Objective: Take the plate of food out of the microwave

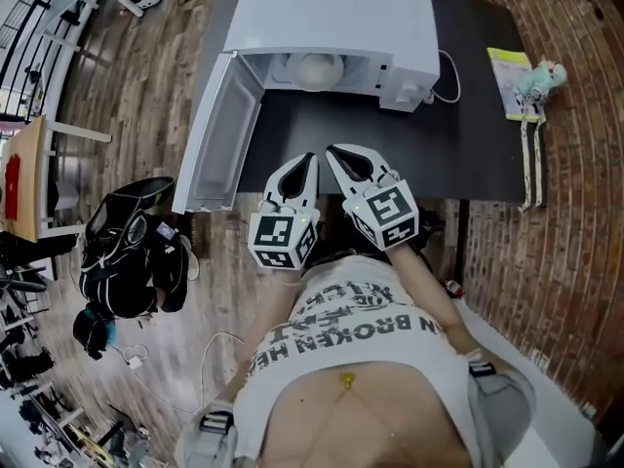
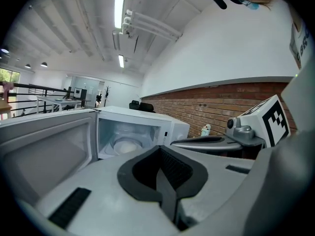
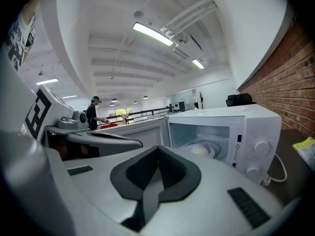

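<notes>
The white microwave (image 1: 336, 22) stands at the back of the black table (image 1: 487, 154), its door (image 1: 222, 130) swung open to the left. Inside, a white plate of pale food (image 1: 318, 68) rests on the turntable; it also shows in the left gripper view (image 2: 126, 145) and the right gripper view (image 3: 204, 150). My left gripper (image 1: 306, 161) and right gripper (image 1: 336, 152) lie side by side over the table's front part, pointing at the cavity and well short of it. Both are shut with nothing between their jaws (image 2: 160, 150) (image 3: 157, 149).
A yellow-green booklet (image 1: 508, 79) and a small toy figure (image 1: 542, 74) lie at the table's right end. The microwave's cable (image 1: 451, 78) loops beside its control side. A black backpack (image 1: 132, 256) sits on the floor at the left. A person (image 3: 93, 113) stands far off.
</notes>
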Available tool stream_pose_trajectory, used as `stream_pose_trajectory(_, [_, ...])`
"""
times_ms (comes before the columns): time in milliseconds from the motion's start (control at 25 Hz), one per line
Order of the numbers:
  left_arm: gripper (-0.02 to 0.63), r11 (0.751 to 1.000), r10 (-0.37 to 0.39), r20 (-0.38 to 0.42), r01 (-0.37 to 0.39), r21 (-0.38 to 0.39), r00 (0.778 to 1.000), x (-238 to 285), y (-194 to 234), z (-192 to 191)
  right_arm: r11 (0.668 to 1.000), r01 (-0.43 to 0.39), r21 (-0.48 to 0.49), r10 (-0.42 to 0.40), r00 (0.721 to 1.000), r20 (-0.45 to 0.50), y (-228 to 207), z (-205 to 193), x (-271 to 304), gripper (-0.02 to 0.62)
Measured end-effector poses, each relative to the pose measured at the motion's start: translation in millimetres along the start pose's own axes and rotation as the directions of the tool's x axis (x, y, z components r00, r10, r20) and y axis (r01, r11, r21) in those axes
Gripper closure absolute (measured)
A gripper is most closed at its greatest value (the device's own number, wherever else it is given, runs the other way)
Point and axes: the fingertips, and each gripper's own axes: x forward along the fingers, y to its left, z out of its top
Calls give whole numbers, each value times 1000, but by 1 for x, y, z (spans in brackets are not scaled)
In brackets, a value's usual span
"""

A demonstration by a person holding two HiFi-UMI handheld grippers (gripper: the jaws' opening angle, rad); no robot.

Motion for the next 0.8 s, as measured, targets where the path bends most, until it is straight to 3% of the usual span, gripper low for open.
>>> stream_pose_trajectory(280, [599,1000,17,-17,-17,3,1000,16,-2,-6,999,-16,51,16,1000,2,-21,-8,2,586])
stream_pose_trajectory(480, [598,1000,29,-22,-29,-1,999,24,7,-3,1000,-8,6,8,1000,-19,-27,-6,12,586])
stream_pose_trajectory(800, [598,998,-53,-26,54,20,998,54,36,16,998,47,45,-47,999,-5,-44,10,44,588])
